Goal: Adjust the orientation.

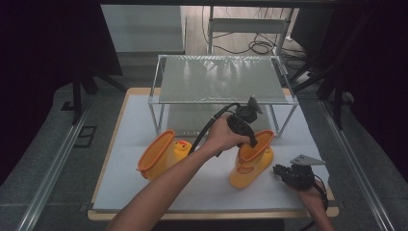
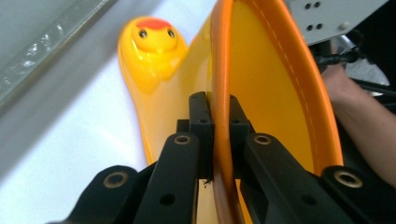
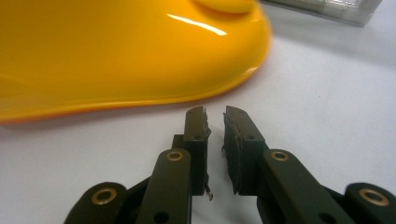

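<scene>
Near the right front of the bench: an upright glossy yellow rubber rain boot with an orange rim and a duck face on its toe (image 1: 250,166), standing on the white-covered bench (image 1: 144,192), just in front of a metal-framed shelf rack with a silvery top (image 1: 216,79).
Companion: a second yellow duck-faced rain boot lying on its side (image 1: 161,155), well to the left of the upright one, its opening turned toward the left front.
Left gripper (image 2: 220,135): fingers clamped on the orange rim of the upright boot's shaft, one finger inside the opening, one outside.
Right gripper (image 3: 215,126): fingers nearly together with a narrow gap, holding nothing, low over the bench just beside the boot's toe.
Handling (judged): light, hollow and flexible; the thin shaft wall will likely buckle or fold under a pinch, and the glossy surface looks slippery.
Where to hold (judged): the stitched rim, as now, gives the firmest edge; the rounded toe offers little purchase.
Long axis: the shaft rises roughly vertical, tilted slightly.
Pointing: opening up, sole on the bench, toe toward the person and the right gripper.
</scene>
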The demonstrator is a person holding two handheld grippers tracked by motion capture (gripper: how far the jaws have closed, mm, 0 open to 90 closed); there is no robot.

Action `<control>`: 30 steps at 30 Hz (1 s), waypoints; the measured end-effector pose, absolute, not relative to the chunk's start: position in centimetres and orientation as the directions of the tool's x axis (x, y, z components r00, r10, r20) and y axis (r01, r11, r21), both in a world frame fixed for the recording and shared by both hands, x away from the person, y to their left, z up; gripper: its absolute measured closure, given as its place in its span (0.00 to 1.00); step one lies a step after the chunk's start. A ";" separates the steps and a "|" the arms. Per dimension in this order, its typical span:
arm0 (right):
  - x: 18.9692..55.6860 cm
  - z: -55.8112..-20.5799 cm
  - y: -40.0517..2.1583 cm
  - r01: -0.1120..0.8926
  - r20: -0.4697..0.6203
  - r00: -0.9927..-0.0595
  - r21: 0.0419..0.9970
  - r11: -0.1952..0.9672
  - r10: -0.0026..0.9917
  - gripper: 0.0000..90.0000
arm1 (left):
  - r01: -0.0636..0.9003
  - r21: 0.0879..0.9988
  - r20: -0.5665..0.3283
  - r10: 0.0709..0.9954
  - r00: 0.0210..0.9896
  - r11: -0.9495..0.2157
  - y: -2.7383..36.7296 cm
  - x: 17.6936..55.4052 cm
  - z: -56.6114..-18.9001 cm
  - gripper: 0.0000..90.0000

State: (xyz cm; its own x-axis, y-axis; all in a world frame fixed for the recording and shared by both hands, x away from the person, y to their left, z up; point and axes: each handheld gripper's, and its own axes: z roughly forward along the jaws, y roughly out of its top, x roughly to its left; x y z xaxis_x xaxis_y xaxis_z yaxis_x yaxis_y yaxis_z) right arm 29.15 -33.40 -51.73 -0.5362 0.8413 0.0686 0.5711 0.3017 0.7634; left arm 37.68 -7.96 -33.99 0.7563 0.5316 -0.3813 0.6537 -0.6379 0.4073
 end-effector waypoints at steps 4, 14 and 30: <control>29.1 -51.7 -33.4 0.571 0.069 -0.534 0.764 0.299 0.843 0.87 | 0.657 0.419 -0.387 0.531 0.754 -0.627 -6.2 37.2 -32.8 0.96; 29.0 -51.6 -33.2 0.569 0.072 -0.535 0.767 0.296 0.842 0.87 | 0.648 0.454 -0.348 0.548 0.761 -0.611 -0.7 35.0 -30.9 0.96; 29.0 -51.7 -33.2 0.576 0.076 -0.530 0.763 0.293 0.845 0.87 | 0.656 0.473 -0.319 0.580 0.750 -0.588 3.9 33.4 -31.4 0.96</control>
